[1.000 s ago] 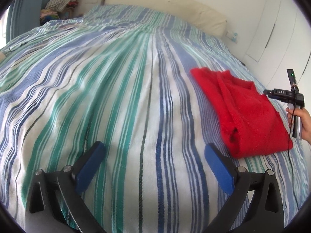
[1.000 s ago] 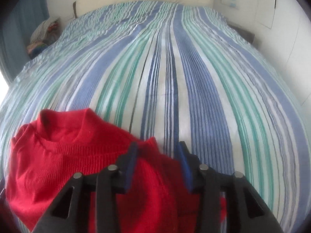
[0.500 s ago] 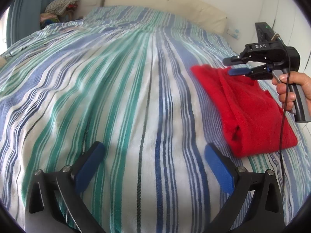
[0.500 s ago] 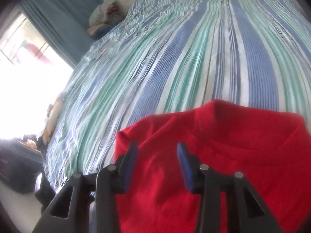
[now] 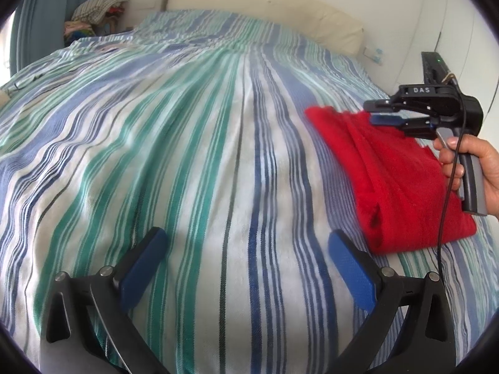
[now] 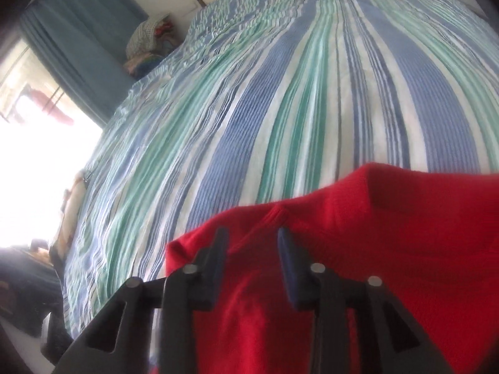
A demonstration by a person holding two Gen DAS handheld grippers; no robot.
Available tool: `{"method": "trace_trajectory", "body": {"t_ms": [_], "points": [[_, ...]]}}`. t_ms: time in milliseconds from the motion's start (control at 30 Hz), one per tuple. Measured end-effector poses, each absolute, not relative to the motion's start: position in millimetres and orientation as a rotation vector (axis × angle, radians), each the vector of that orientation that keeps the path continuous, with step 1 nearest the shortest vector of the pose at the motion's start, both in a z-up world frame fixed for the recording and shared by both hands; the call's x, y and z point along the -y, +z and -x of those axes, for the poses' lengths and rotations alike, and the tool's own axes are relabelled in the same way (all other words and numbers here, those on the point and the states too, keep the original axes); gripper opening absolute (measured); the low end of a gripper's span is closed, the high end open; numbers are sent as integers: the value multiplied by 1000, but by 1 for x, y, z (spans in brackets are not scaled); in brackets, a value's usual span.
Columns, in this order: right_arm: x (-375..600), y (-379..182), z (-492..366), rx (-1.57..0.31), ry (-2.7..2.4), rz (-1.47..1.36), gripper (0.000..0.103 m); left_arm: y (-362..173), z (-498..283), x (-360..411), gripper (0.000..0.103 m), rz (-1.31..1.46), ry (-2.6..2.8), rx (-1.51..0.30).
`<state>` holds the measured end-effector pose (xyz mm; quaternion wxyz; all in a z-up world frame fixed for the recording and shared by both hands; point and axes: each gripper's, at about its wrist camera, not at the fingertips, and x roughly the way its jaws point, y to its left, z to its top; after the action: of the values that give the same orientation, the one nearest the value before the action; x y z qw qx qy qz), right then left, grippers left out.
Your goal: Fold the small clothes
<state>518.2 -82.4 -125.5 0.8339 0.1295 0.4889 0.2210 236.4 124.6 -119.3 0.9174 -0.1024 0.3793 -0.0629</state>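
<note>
A folded red knit sweater (image 5: 396,184) lies on the right side of the striped bed (image 5: 193,143). My left gripper (image 5: 246,255) is wide open and empty, low over the bedspread, left of the sweater. My right gripper (image 5: 372,112) hovers over the sweater's far end, held sideways, jaws a little apart with nothing between them. In the right wrist view the right gripper (image 6: 251,244) sits just above the sweater (image 6: 389,249), near its folded edge.
A cream headboard cushion (image 5: 265,9) runs along the far end of the bed. A pile of clothes (image 5: 93,12) sits at the far left corner by a blue curtain (image 6: 81,46). White wardrobe doors (image 5: 461,31) stand at the right.
My right gripper has risen from the near edge of the sweater and swung over its far end, turning toward the left. The left gripper has not moved.
</note>
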Motion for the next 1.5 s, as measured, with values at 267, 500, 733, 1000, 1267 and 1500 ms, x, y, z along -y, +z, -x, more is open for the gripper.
{"method": "trace_trajectory", "body": {"t_ms": [267, 500, 733, 1000, 1267, 1500], "points": [[277, -95, -406, -867, 164, -337, 69, -115, -236, -120, 102, 174, -103, -809], [388, -136, -338, -907, 138, -606, 74, -81, -221, -121, 102, 430, -244, -911], [340, -155, -367, -990, 205, -618, 18, -58, -165, -126, 102, 326, -239, -893], [208, -43, -380, -869, 234, -276, 18, -92, -167, -150, 101, 390, -149, -904], [45, -76, -408, -956, 490, -153, 32, -94, -166, -158, 101, 400, -136, -893], [54, -98, -385, -972, 726, -396, 47, -91, -164, -149, 101, 351, -139, -884]]}}
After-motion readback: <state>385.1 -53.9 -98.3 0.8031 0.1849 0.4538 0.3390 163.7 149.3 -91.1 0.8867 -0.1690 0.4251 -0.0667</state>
